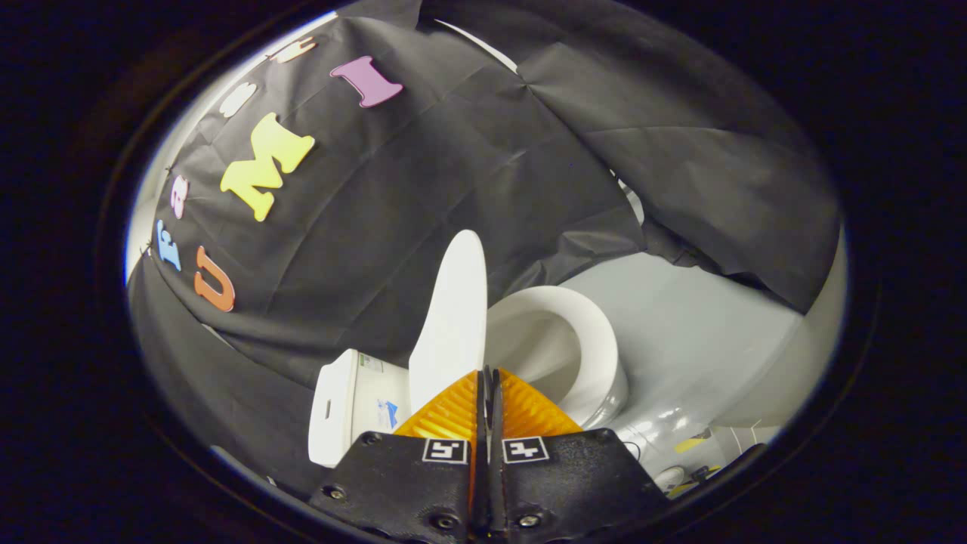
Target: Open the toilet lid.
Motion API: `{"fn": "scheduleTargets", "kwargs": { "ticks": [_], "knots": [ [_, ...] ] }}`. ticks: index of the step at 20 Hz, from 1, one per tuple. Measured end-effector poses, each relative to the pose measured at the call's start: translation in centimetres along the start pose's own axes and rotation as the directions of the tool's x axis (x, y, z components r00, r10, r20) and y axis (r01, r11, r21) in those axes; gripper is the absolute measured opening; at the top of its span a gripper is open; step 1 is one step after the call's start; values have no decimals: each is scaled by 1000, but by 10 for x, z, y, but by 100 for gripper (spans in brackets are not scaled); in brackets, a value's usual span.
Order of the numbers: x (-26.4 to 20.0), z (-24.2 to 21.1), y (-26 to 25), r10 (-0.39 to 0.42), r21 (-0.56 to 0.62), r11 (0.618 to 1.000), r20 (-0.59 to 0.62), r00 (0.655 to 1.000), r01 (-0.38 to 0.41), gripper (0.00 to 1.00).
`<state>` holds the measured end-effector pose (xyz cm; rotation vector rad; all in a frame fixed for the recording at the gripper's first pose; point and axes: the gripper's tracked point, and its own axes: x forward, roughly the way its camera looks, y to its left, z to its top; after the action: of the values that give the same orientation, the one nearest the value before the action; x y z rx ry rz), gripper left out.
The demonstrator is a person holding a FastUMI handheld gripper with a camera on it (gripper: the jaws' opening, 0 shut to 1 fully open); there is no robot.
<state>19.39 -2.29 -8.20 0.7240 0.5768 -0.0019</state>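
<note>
With its two ribbed orange fingers (453, 412) pressed flat together and nothing between them, the hand-held gripper (487, 378) sits closed, tips just at the lower edge of the toilet lid (453, 310); whether they touch it, cannot tell. Black textured finger mounts carry small square black-and-white markers. Lid is smooth white plastic, rounded oval, standing raised and seen nearly edge-on, leaning toward the tank (351, 404) side. Tank is a boxy white block with rounded corners, a slot-like recess on its face and a small sticker, just beside the lid. Beyond the fingers, the bowl (574, 340) lies open: glossy white, thick rounded rim, hollow interior showing. Floor (702, 332) is pale grey, smooth, slightly reflective. Black creased cloth wall (468, 151) hangs behind the toilet, folds bunching down close to the bowl's far rim. Small yellow and dark bits lie on the floor near the toilet base, too small to tell.
</note>
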Motion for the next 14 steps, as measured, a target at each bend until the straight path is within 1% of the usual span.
{"fn": "scheduleTargets", "kwargs": {
  "ticks": [8,14],
  "knots": [
    [-13,0,42,-6,-76,997,35,999,8,4],
    [-20,-1,72,-26,-157,987,66,997,36,4]
  ]
}}
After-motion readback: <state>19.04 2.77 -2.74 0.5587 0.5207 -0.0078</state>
